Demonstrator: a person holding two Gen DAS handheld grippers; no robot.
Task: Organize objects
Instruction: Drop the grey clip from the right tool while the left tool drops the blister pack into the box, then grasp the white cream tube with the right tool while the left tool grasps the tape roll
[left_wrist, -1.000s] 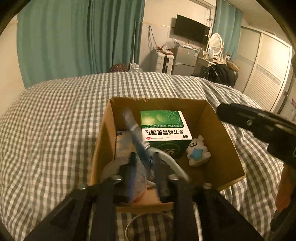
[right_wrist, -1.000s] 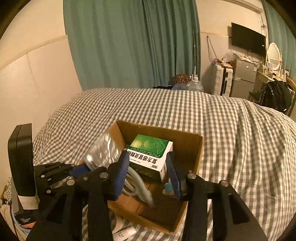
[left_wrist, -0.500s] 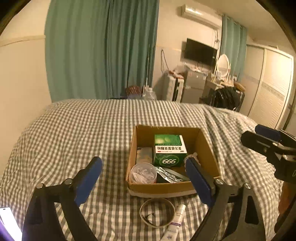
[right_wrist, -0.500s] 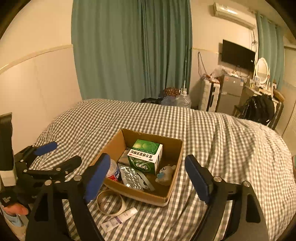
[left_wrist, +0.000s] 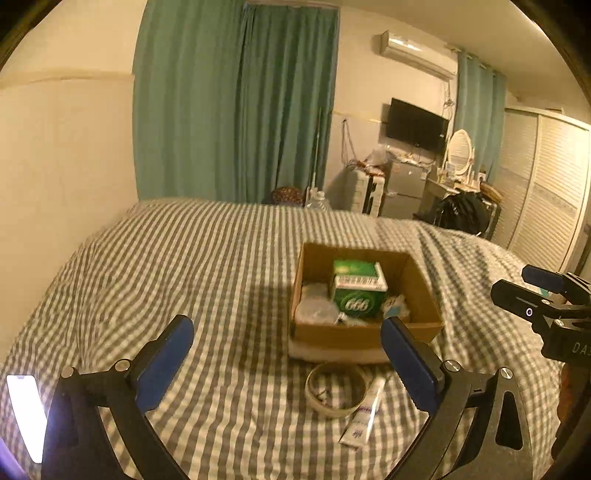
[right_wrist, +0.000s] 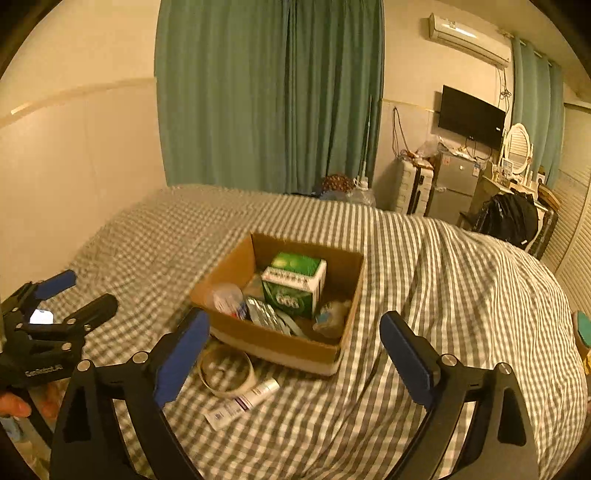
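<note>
A brown cardboard box (left_wrist: 424, 295) (right_wrist: 229, 273) sits on the checked bed. Inside it are a green medicine box (left_wrist: 358, 291) (right_wrist: 295, 284), silver blister packs (right_wrist: 266, 314), a round plastic tub (right_wrist: 227, 297) and a small white bear figure (right_wrist: 330, 314). In front of the box lie a tape ring (left_wrist: 336, 391) (right_wrist: 226, 373) and a white tube (left_wrist: 364, 417) (right_wrist: 242, 404). My left gripper (left_wrist: 286, 354) is open and empty, well back from the box. My right gripper (right_wrist: 293, 343) is open and empty too, held above the tape ring and box front.
A checked duvet (left_wrist: 184, 266) covers the bed. A lit phone (left_wrist: 24, 417) lies at the near left. Green curtains (left_wrist: 236, 103), a TV (left_wrist: 417, 120), a small fridge (right_wrist: 454, 188) and a wardrobe (left_wrist: 546, 206) stand beyond the bed. A hand (right_wrist: 14, 406) holds the left gripper.
Both grippers have opened and pulled back and up from the box. The blister packs that the left gripper held over the box now lie inside it.
</note>
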